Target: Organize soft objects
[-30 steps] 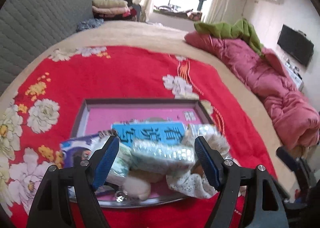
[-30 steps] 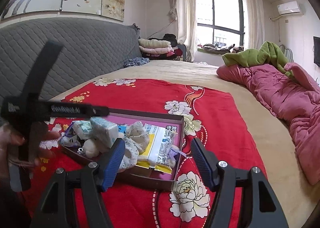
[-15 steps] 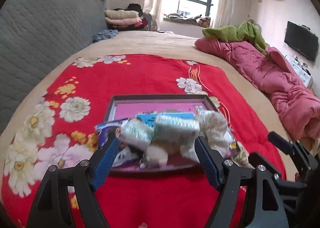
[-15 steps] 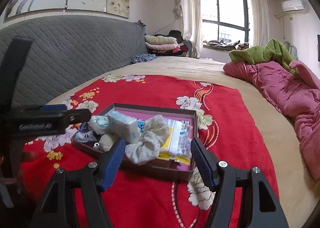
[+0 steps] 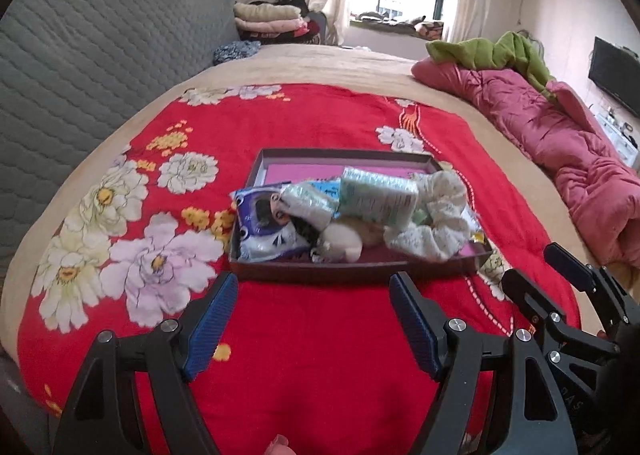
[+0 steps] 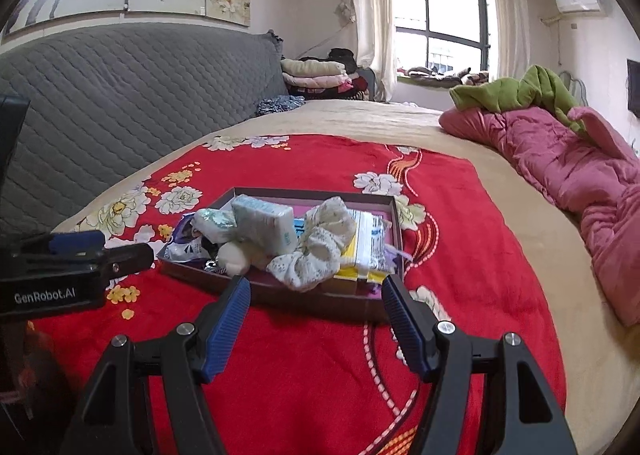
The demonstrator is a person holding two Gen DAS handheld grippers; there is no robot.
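Observation:
A shallow dark box with a pink inside point(image 5: 264, 163) point(image 6: 384, 207) lies on the red flowered blanket. It holds a pile of soft things: a tissue pack point(image 5: 376, 197) point(image 6: 262, 225), a white lacy scrunchie point(image 5: 436, 223) point(image 6: 320, 251), a purple printed packet point(image 5: 266, 231), a cream plush ball point(image 5: 342, 241) and a yellow-edged packet point(image 6: 366, 251). My left gripper point(image 5: 312, 319) is open and empty, short of the box's near side. My right gripper point(image 6: 316, 315) is open and empty, also just short of the box.
The red blanket point(image 5: 160, 143) covers a beige bed. A pink quilt point(image 5: 560, 143) with a green cloth point(image 5: 488, 53) lies along the right. A grey padded headboard point(image 6: 120, 87) is at the left, folded clothes point(image 6: 316, 71) at the back. The right gripper shows in the left wrist view point(image 5: 576, 295).
Both grippers have drawn back from the box and risen; the box and its pile now look smaller and farther off. Nothing in the box has moved.

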